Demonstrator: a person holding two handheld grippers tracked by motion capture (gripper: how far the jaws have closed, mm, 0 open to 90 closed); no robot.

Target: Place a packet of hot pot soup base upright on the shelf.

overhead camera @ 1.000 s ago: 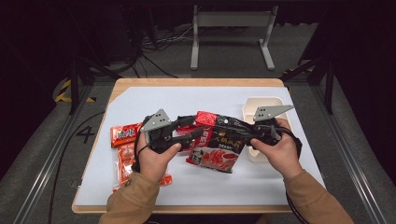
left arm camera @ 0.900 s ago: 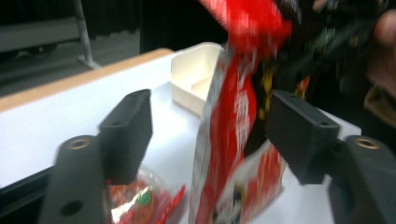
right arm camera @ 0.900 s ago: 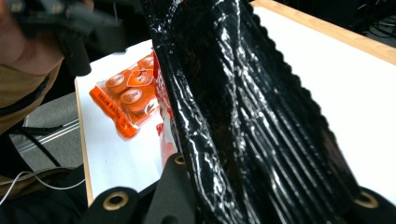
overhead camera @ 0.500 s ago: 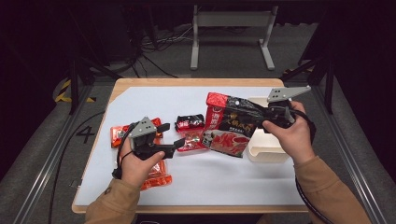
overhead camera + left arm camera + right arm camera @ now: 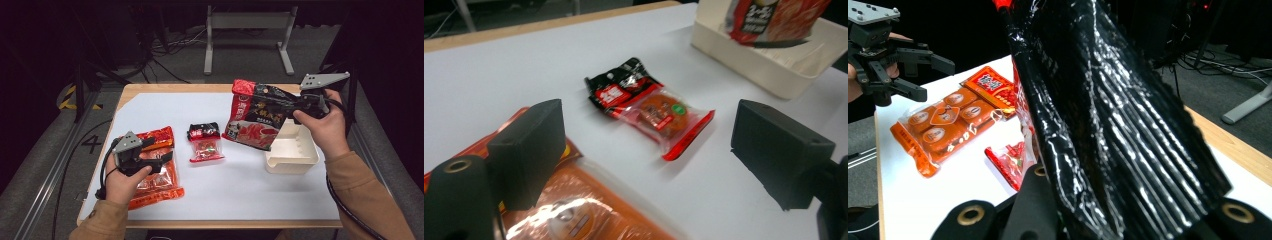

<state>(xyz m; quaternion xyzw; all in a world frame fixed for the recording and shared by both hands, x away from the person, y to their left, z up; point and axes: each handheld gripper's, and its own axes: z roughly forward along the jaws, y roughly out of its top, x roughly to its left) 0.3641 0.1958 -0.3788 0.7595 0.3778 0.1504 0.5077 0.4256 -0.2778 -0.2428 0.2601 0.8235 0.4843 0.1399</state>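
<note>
Orange packet [image 5: 589,210] cut off below.

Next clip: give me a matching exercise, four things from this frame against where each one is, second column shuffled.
Things:
1. big red-black bag
2. small packet
3. orange pack
4. white tray

Places:
A. on the table's right side, under the lifted bag
B. flat at mid-table, between the hands
C. held in the air by the right gripper
D. on the table's left, below the open left gripper

Pairs: 1-C, 2-B, 3-D, 4-A
</note>
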